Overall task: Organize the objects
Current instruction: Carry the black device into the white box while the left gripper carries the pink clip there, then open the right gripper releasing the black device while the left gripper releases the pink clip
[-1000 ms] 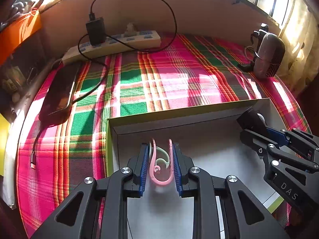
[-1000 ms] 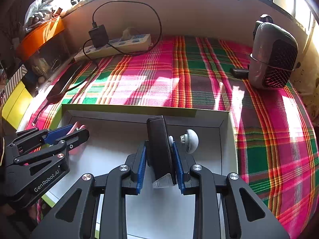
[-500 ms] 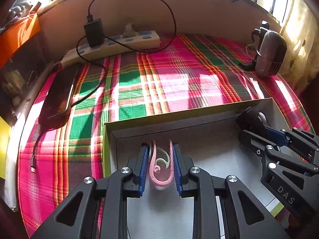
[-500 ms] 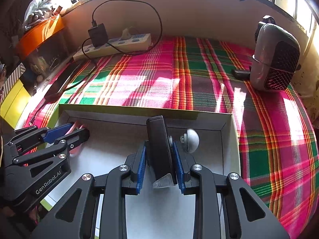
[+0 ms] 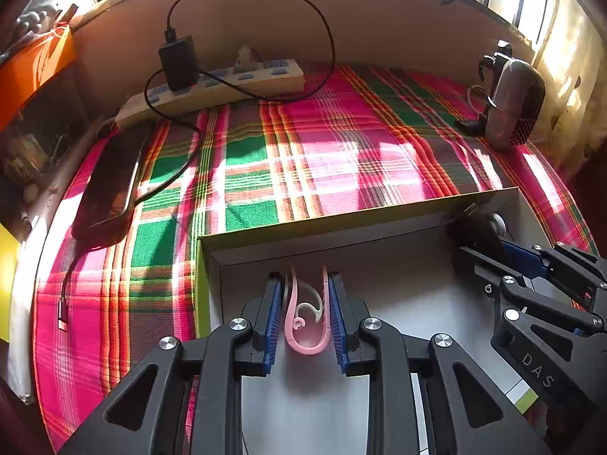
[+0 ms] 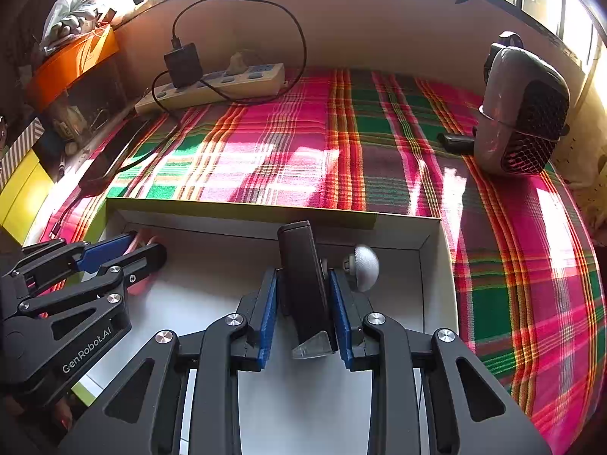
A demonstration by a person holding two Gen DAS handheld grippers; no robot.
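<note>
A shallow white box with a yellow-green rim (image 5: 341, 223) (image 6: 242, 206) lies on the plaid cloth. My left gripper (image 5: 306, 311) is shut on a pink and pale green clip (image 5: 305, 314) and holds it inside the box near its left wall; it also shows in the right wrist view (image 6: 125, 254). My right gripper (image 6: 305, 303) is shut on a black flat device (image 6: 303, 280) with a grey round knob (image 6: 364, 267) on its side, inside the box near the right wall. The right gripper also shows in the left wrist view (image 5: 489, 250).
A beige power strip (image 5: 212, 89) with a black charger (image 5: 178, 62) and looping cable lies at the back. A black phone (image 5: 110, 182) lies at the left. A small grey heater (image 6: 523, 113) stands at the back right. An orange box (image 6: 72, 64) sits on the left shelf.
Both grippers keep their hold. The view has shifted slightly; the box sits a little nearer and both grippers lie a little further back over it.
</note>
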